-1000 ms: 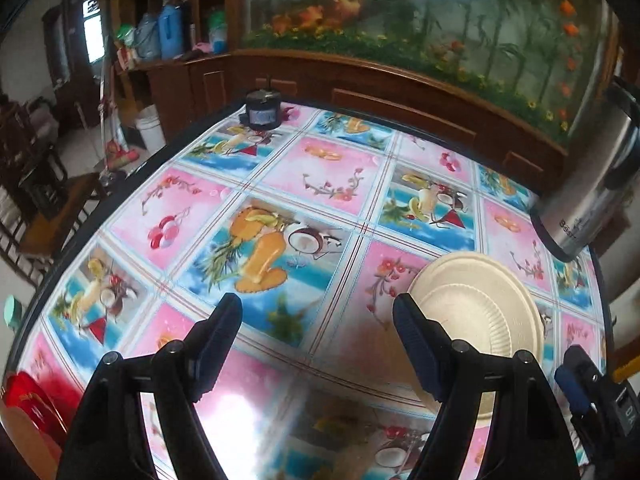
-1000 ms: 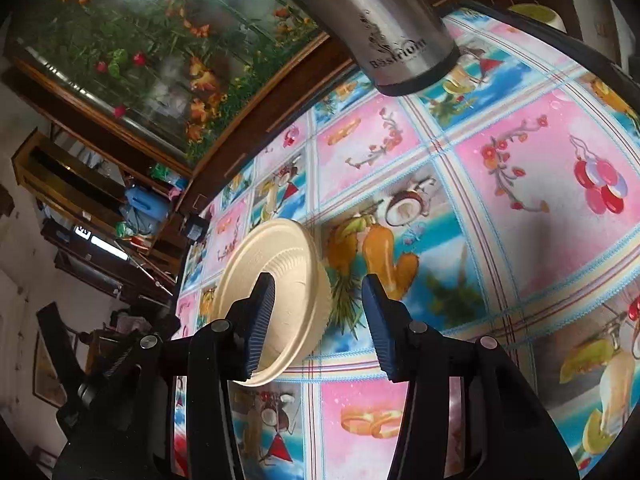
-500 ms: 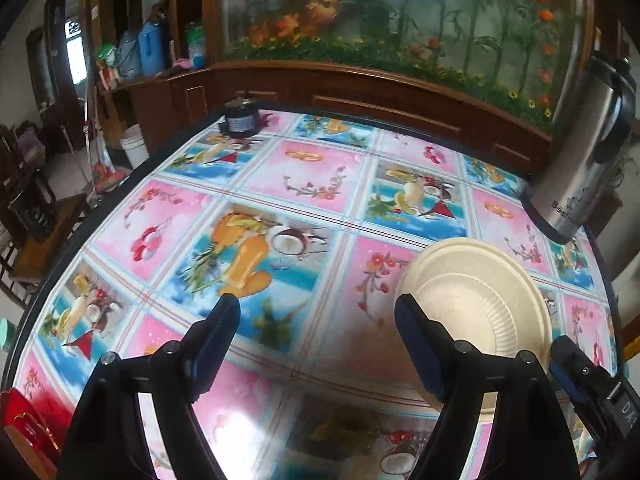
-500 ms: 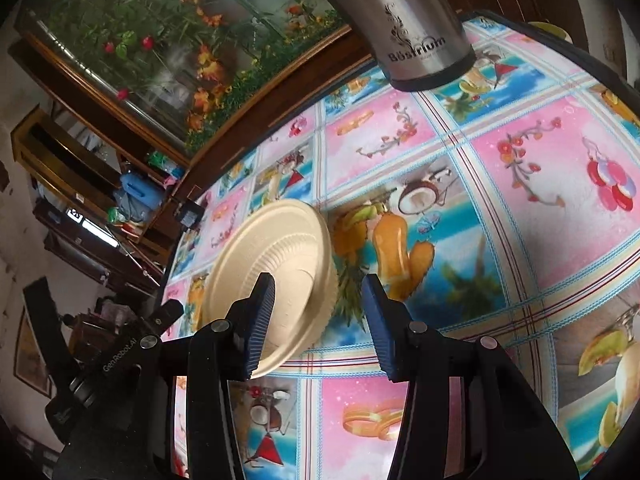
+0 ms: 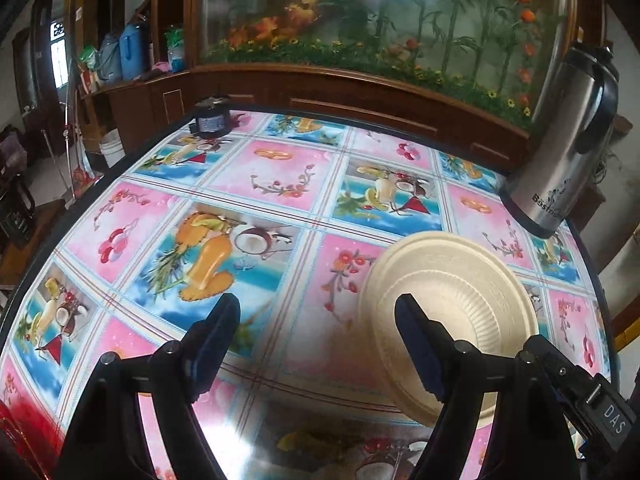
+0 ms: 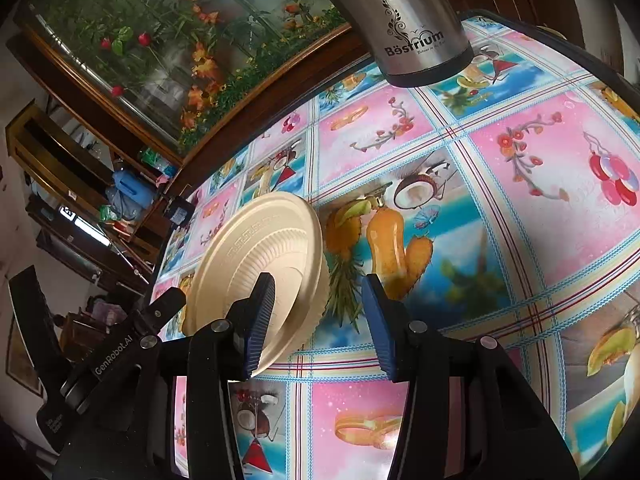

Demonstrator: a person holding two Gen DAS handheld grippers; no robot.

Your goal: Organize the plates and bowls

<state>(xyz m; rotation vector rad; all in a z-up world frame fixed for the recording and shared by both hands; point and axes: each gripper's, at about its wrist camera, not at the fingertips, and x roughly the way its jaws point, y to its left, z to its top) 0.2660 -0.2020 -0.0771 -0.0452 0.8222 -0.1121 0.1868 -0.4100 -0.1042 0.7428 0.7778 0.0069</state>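
A cream paper plate [image 5: 452, 276] lies on the flowered tablecloth [image 5: 276, 184], resting on what looks like a second cream piece under it. My left gripper [image 5: 316, 312] is open above the cloth with nothing between its fingers; the plate lies just right of and beyond its right finger [image 5: 420, 344]. In the right wrist view the plate [image 6: 260, 240] sits partly behind the left finger [image 6: 260, 316] of my right gripper [image 6: 318, 286], which is open and grips nothing. The housing of the other gripper [image 6: 120, 352] shows at the lower left.
A tall steel flask [image 5: 568, 148] stands at the table's far right, close behind the plate. A small black device [image 5: 212, 120] sits at the far left corner. A wooden cabinet with an aquarium [image 5: 380, 12] backs the table. Something red [image 5: 16, 420] lies at the near left edge.
The left gripper has sunk a little toward the table and tilted, so the plate looks larger and closer to its right finger. The right gripper has hardly moved.
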